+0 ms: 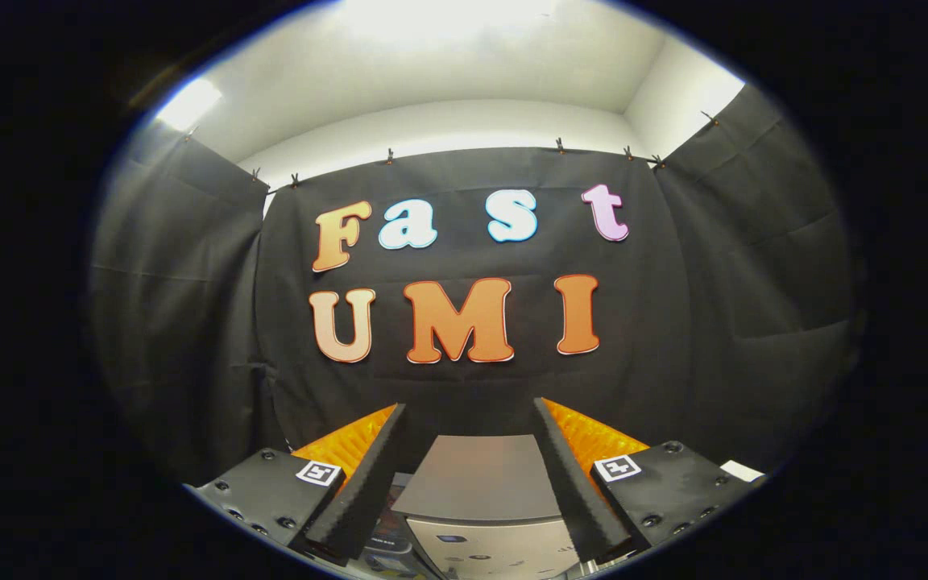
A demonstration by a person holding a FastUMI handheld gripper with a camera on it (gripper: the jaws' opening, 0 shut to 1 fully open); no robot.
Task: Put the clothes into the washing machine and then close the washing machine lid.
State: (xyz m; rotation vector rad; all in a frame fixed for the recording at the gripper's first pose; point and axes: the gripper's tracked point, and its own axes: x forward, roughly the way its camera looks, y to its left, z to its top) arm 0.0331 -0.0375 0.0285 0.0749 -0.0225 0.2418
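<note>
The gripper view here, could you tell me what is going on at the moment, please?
A person is holding the gripper up, facing the booth's black cloth wall. Its fingers are spread apart and hold nothing. Between them and just ahead sits a grey appliance, probably the washing machine; its top looks flat, but whether the lid is open or closed is hard to tell. I cannot make out any clothes from here, so nothing is being handled yet.
</note>
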